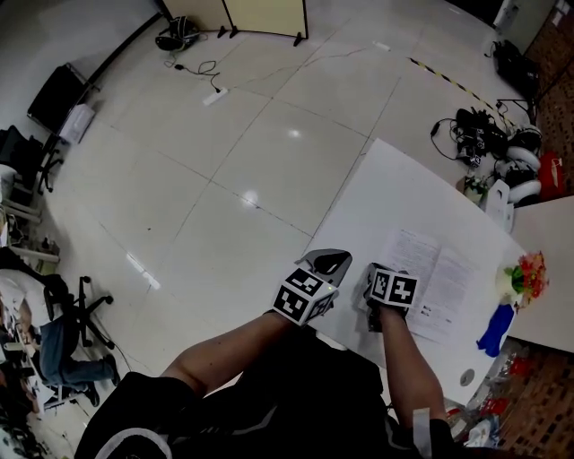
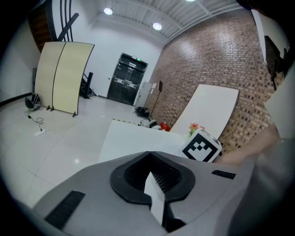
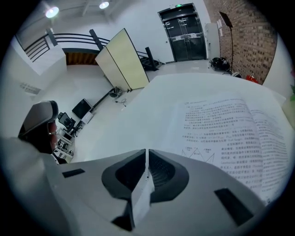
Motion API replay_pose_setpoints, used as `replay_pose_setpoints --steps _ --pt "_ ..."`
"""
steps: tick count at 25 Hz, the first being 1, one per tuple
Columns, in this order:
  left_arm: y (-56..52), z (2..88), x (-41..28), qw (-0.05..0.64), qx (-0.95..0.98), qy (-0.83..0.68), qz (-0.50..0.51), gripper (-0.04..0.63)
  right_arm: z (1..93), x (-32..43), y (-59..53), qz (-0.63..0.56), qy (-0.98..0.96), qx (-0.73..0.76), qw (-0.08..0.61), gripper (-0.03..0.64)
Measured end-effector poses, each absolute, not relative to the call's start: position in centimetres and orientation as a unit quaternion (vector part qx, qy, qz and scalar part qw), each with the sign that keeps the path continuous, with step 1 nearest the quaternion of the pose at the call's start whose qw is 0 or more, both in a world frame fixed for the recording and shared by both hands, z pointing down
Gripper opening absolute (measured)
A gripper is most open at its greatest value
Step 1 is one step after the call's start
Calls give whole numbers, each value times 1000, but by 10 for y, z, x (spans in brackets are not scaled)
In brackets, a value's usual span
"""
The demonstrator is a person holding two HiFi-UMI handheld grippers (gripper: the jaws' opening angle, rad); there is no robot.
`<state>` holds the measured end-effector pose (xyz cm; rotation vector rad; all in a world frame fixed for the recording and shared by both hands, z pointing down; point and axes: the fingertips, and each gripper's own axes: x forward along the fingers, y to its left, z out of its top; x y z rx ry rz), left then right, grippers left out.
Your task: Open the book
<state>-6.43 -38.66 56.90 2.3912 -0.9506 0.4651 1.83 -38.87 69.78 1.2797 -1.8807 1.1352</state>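
Currently, the left gripper (image 2: 150, 156) has its two jaws brought fully together at the tips, with nothing between them. The right gripper (image 3: 146, 152) is in the same condition: jaws together with only a hairline slit at the tips, and empty.

In the head view, both grippers sit side by side at the near edge of the white table (image 1: 395, 184), each held by one forearm. The left gripper is at the table's near left edge, clear of the book (image 1: 432, 276). The right gripper is at the near left corner of the book, over the margin of the left page; whether it touches the paper cannot be determined.

The book lies flat on the table, already open, with two printed pages facing up. In the right gripper view, the text and small diagrams fill the area just right of the jaws.

Beyond the book, at the table's right edge, are a bunch of flowers (image 1: 529, 272) and a blue object (image 1: 495, 330). A folding screen (image 1: 260, 13) stands on the tiled floor (image 1: 224, 161) well apart from the table.
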Motion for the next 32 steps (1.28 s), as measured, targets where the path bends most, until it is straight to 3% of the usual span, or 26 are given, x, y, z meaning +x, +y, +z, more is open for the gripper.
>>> replay_pose_setpoints --steps 6,17,23,32 --pt "-395 547 -32 255 889 -348 151 -3 617 61 -398 378 -741 516 204 5" --pt "-386 449 71 203 932 -294 69 -3 443 250 -354 242 -725 643 36 3" --pt "-378 414 97 176 941 -287 40 -3 406 303 -319 179 -714 677 26 3" --pt "-353 395 121 159 947 -276 35 -3 396 310 -297 160 -735 659 27 3"
